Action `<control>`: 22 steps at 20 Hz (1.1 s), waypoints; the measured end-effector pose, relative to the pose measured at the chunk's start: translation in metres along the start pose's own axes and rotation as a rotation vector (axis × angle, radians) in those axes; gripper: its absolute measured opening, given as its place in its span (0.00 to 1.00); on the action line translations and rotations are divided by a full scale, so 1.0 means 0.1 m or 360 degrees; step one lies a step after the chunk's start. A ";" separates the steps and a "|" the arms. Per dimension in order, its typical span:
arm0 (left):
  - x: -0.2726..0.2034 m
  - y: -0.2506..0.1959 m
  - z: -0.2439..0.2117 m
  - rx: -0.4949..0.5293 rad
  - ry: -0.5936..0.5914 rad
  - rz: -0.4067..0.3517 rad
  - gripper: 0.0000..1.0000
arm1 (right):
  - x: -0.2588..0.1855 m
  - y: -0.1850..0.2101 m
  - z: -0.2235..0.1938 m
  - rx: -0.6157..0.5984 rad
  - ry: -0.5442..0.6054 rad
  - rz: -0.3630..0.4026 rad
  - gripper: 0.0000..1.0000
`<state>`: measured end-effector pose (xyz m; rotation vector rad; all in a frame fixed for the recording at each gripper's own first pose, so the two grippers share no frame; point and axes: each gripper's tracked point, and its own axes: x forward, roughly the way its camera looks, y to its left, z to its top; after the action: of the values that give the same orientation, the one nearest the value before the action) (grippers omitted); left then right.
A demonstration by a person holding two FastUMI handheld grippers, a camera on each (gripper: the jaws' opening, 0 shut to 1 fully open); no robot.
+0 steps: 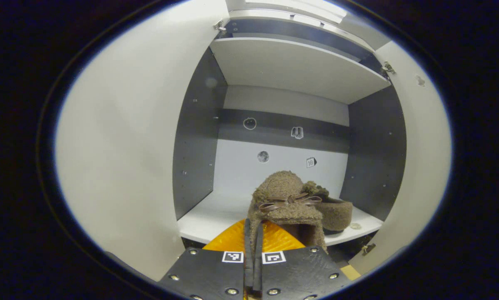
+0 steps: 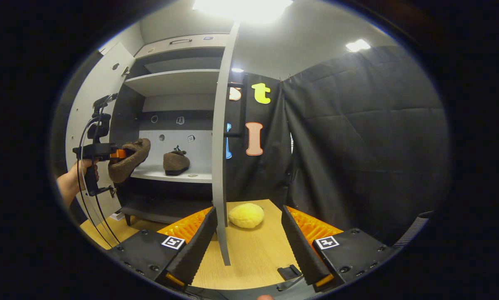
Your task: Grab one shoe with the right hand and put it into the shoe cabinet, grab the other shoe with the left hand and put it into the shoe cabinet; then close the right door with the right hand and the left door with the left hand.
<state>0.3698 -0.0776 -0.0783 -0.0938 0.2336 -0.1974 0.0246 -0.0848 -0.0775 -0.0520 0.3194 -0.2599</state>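
Observation:
My left gripper (image 1: 253,233) is shut on a brown fuzzy shoe (image 1: 287,196) with a bow and holds it up at the open shoe cabinet, just before the white lower shelf (image 1: 216,214). The other brown shoe (image 1: 337,213) stands on that shelf to the right. In the right gripper view a hand carries the left gripper (image 2: 115,154) with the held shoe (image 2: 128,164) at the shelf's left front, apart from the shelved shoe (image 2: 176,162). My right gripper (image 2: 249,250) is open, holding nothing, low over the wooden floor before the right door's edge (image 2: 220,146).
Both cabinet doors stand open: the left door (image 1: 120,158) and the right door (image 1: 420,158) flank the opening. An upper shelf (image 1: 291,66) spans the cabinet. A yellow plush lump (image 2: 246,215) lies on the wooden floor (image 2: 258,250) beside the right door. Black cloth hangs at right.

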 end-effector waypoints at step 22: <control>1.14 0.07 0.00 0.0150 0.0069 0.0030 0.77 | 0.02 0.02 -0.04 0.0017 0.0029 -0.0138 0.98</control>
<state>0.4794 -0.0941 -0.1044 0.0063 0.2678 -0.1919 0.0255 -0.0836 -0.0822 -0.0530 0.3343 -0.3483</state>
